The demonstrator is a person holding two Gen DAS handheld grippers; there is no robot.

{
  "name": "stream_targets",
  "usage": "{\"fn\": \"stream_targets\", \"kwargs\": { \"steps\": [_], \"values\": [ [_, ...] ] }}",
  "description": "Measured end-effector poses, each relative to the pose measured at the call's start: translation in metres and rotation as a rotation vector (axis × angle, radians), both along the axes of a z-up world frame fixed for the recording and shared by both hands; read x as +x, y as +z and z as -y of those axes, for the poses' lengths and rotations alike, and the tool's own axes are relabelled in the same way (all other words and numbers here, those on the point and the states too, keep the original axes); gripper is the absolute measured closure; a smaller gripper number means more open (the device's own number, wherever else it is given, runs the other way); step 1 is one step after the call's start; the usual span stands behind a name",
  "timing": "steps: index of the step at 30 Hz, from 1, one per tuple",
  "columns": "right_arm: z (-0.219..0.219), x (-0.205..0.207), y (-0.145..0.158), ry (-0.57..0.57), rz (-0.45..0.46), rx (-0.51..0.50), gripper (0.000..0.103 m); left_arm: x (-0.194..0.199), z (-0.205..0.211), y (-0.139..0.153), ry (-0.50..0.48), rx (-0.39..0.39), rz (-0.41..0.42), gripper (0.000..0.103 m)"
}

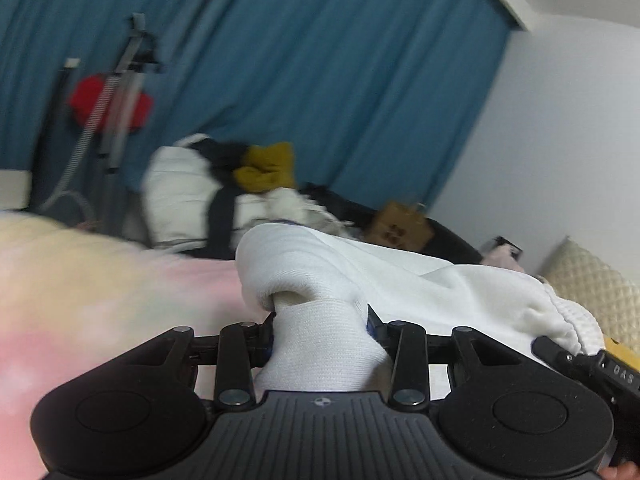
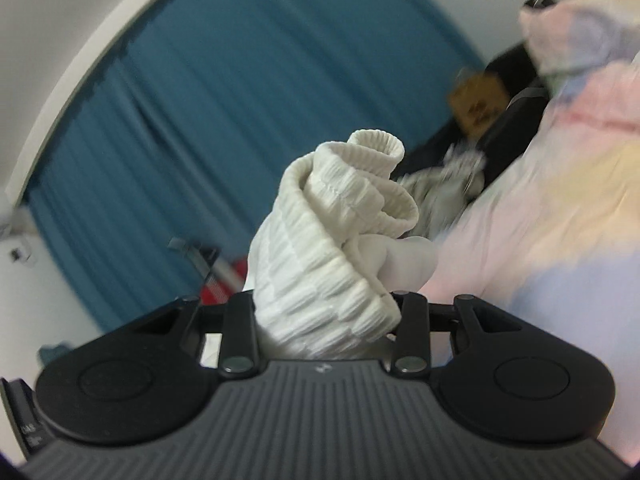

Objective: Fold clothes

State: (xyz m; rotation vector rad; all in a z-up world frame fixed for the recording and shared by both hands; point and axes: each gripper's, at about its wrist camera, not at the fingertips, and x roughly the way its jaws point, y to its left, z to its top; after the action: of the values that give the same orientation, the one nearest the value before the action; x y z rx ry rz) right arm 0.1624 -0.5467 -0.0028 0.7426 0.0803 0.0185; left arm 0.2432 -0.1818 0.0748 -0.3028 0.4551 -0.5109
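Both the left gripper (image 1: pixel 320 320) and the right gripper (image 2: pixel 324 304) pinch a soft, light white garment (image 1: pixel 400 276), its ribbed hem (image 2: pixel 344 216) flopping toward 12 o'clock, so it is best held at edges.

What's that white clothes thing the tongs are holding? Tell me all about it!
The white garment looks like soft knit cloth, smooth over most of it, with a ribbed, cream-looking edge that curls into a ruffle. It is bunched up, not folded flat. The left tongs pinch one smooth bunch, and the right tongs pinch the ribbed part. It stretches between them over the pastel blanket; whether it rests on the blanket is unclear.
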Motion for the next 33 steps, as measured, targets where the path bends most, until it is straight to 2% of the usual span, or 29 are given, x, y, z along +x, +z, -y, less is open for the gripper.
{"fn": "stream_targets", "kwargs": {
  "steps": [3, 5, 8, 10, 12, 14, 16, 18, 22, 24, 25, 27, 33],
  "values": [
    [0.035, 0.014, -0.023, -0.088, 0.035, 0.012, 0.064, 0.043, 0.057, -0.013, -0.089, -0.013, 0.018, 0.062],
    [0.056, 0.024, -0.040, -0.139, 0.049, 0.012, 0.064, 0.066, 0.092, -0.029, -0.137, 0.016, 0.046, 0.062],
    [0.076, 0.043, -0.074, -0.207, 0.024, 0.014, 0.064, 0.092, 0.131, -0.066, -0.184, 0.050, 0.064, 0.062],
    [0.081, 0.056, -0.103, -0.237, -0.036, 0.010, 0.064, 0.105, 0.147, -0.098, -0.199, 0.091, 0.040, 0.062],
    [0.083, 0.058, -0.132, -0.248, -0.113, 0.026, 0.063, 0.120, 0.161, -0.132, -0.212, 0.145, -0.029, 0.062],
    [0.083, 0.062, -0.152, -0.263, -0.167, 0.052, 0.062, 0.127, 0.164, -0.160, -0.217, 0.184, -0.032, 0.057],
    [0.082, 0.065, -0.173, -0.278, -0.221, 0.077, 0.058, 0.122, 0.165, -0.178, -0.227, 0.232, -0.026, 0.050],
    [0.083, 0.068, -0.188, -0.285, -0.262, 0.106, 0.053, 0.115, 0.162, -0.188, -0.234, 0.246, -0.033, 0.048],
    [0.091, 0.063, -0.185, -0.295, -0.323, 0.177, 0.036, 0.093, 0.137, -0.175, -0.232, 0.271, -0.030, 0.041],
    [0.086, 0.054, -0.174, -0.336, -0.392, 0.202, 0.034, 0.071, 0.121, -0.157, -0.220, 0.277, -0.016, 0.037],
    [0.081, 0.049, -0.167, -0.341, -0.423, 0.205, 0.034, 0.059, 0.112, -0.148, -0.214, 0.280, -0.009, 0.031],
    [0.067, 0.038, -0.152, -0.346, -0.459, 0.160, 0.033, 0.036, 0.095, -0.129, -0.203, 0.286, 0.005, 0.024],
    [0.017, -0.013, -0.095, -0.319, -0.434, -0.049, 0.033, -0.032, 0.045, -0.074, -0.168, 0.304, 0.047, 0.022]
  ]
}}
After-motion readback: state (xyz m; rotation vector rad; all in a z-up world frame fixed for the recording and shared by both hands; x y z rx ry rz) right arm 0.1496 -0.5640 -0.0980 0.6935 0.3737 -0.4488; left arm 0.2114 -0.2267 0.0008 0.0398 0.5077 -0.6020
